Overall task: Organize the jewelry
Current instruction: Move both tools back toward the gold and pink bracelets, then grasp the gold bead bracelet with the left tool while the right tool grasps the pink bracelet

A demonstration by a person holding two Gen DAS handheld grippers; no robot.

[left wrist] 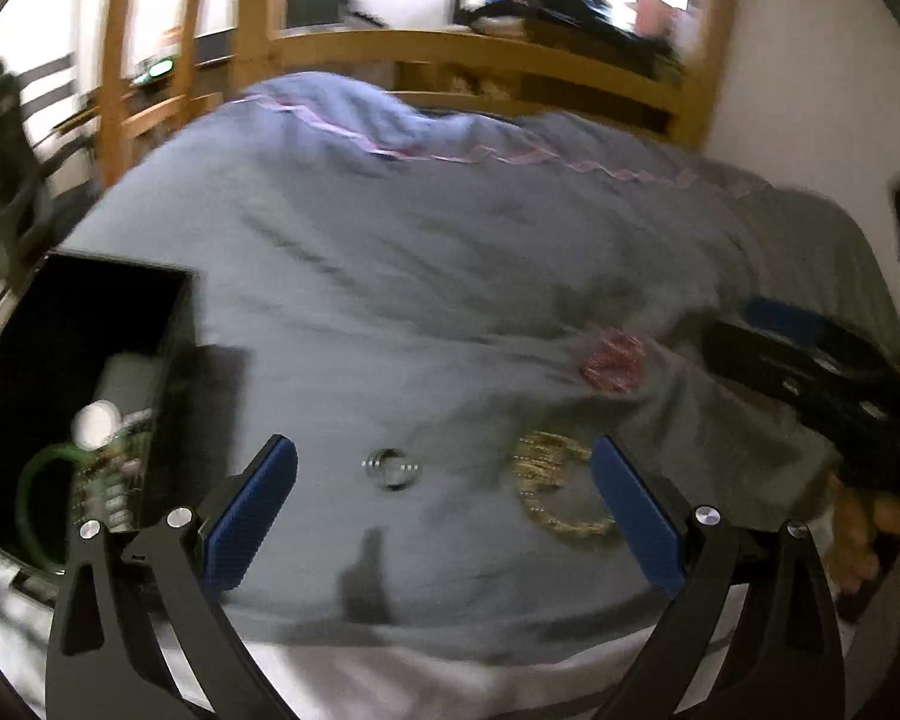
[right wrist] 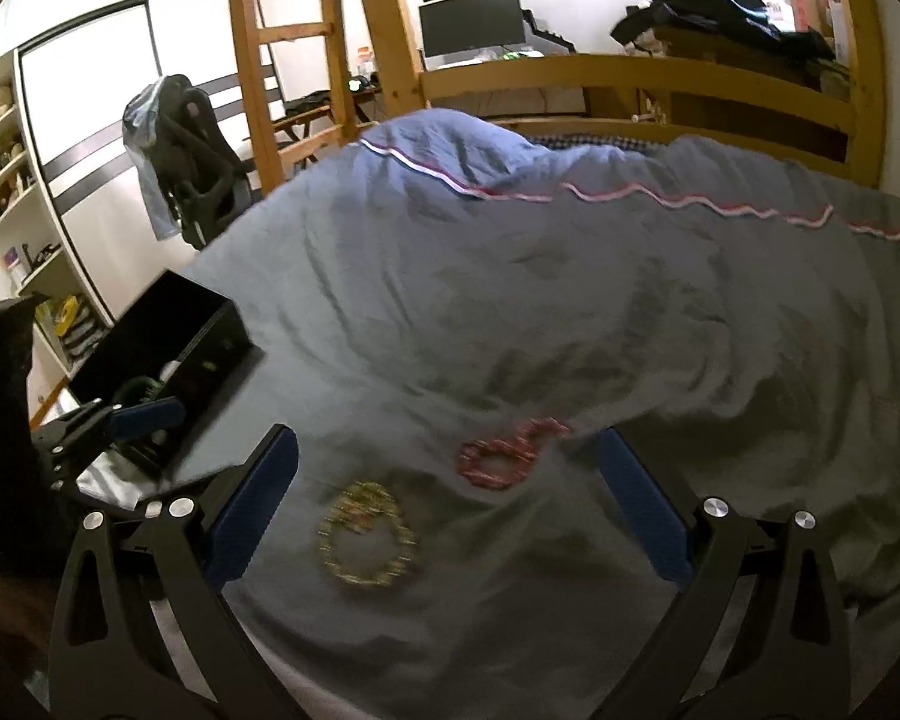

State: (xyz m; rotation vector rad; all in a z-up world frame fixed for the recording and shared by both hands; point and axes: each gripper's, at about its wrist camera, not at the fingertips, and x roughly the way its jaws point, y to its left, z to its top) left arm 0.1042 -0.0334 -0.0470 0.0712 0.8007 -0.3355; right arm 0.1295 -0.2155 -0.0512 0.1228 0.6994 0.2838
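Light, stiff, likely slippery: gold bangles (left wrist: 555, 489) stacked loosely on the soft grey duvet (left wrist: 426, 276), best pinched across one rim. Lying just ahead of the left hand-held gripper (left wrist: 444, 516), toward its right finger; silver rings (left wrist: 392, 467) between the fingers. Both released, right hand-held gripper (right wrist: 447, 516) too, holding nothing. Black box (left wrist: 120, 324) off left.

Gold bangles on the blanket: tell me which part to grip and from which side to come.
Grip the near rim of the gold bangles, coming straight down from above. They lie flat on the soft blanket, so one finger can likely drop inside the ring, the other outside. The right gripper is open above them.
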